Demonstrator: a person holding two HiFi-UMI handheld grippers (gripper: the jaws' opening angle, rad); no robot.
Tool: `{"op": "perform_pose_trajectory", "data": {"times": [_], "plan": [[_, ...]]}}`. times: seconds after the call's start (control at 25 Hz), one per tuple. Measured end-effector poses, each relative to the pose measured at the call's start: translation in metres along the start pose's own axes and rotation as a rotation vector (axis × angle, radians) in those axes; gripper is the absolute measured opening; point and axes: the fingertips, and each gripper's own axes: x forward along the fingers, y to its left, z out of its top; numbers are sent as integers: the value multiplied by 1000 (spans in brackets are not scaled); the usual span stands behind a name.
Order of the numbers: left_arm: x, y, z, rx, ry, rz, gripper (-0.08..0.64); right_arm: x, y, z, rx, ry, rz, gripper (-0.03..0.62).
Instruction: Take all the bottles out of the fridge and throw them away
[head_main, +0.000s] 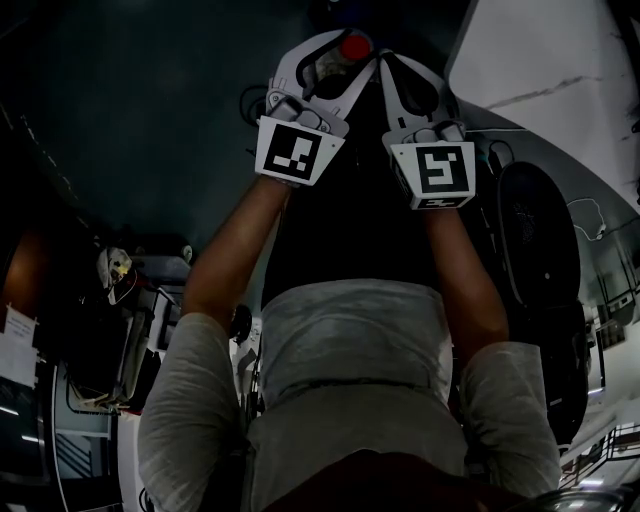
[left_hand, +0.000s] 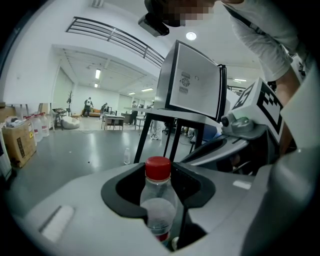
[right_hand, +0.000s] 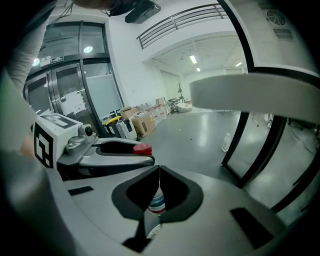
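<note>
Left gripper view: my left gripper (left_hand: 161, 201) clamps a red-capped bottle (left_hand: 158, 170) upright by its body, while my right gripper (right_hand: 158, 172), jaws nearly together, pinches a striped-label bottle (right_hand: 157, 202). I judge both squeezes should stay firm and steady, easing only where the bottles get thrown away.

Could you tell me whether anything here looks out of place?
A lone bottle stands on the bare floor beside the legs of the stand, away from any shelf or bin. Nothing else looks odd: the left gripper holds a red-capped bottle, and no spill shows.
</note>
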Motion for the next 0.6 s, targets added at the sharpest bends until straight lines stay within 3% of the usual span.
{"op": "perform_pose_trajectory", "data": {"times": [0.6], "plan": [[-10, 9, -5, -4, 52, 52, 160, -10, 10, 4, 20, 11, 18, 9]]}}
